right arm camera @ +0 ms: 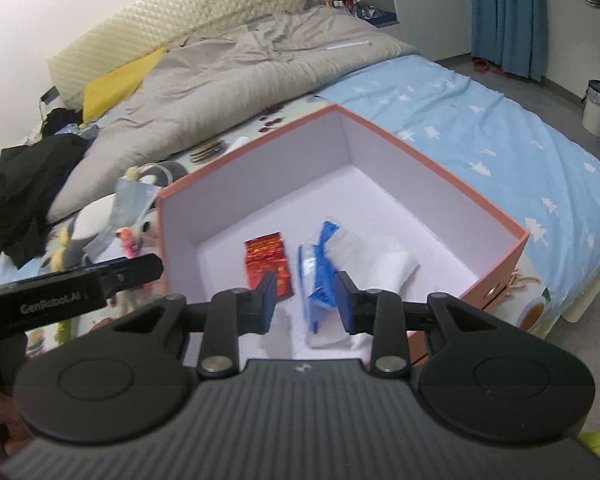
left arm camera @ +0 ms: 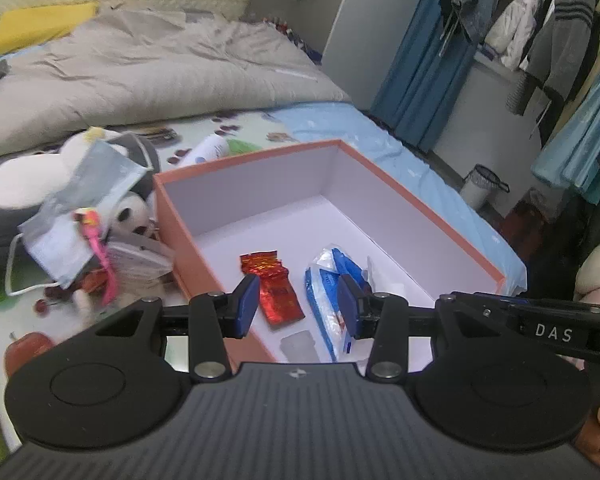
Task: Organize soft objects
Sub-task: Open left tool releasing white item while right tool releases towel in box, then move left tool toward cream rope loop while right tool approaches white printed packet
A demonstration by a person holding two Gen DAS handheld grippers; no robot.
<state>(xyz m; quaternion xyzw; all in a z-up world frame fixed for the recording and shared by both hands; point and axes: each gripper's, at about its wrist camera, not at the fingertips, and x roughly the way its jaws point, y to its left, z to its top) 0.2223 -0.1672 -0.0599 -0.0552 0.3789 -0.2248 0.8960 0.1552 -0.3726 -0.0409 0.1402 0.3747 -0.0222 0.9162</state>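
Observation:
An open orange box [left arm camera: 432,216] with white inside sits on the bed; it also shows in the right wrist view [right arm camera: 440,168]. Inside lie a red foil packet [left arm camera: 276,288] [right arm camera: 270,262], a blue and white tissue pack [left arm camera: 326,296] [right arm camera: 314,276] and a white cloth [right arm camera: 372,264]. My left gripper [left arm camera: 298,306] is open and empty above the box's near edge. My right gripper [right arm camera: 306,300] is open and empty above the box, over the tissue pack. Left of the box lies a pile with face masks [left arm camera: 88,192], a panda plush [left arm camera: 130,212] and a pink item [left arm camera: 96,248].
A grey duvet [left arm camera: 140,64] and a yellow pillow [right arm camera: 120,80] lie at the back of the bed. Black clothing [right arm camera: 24,196] is at the left. A white bin [right arm camera: 598,108] stands on the floor at right. Clothes [left arm camera: 540,20] hang by a blue curtain.

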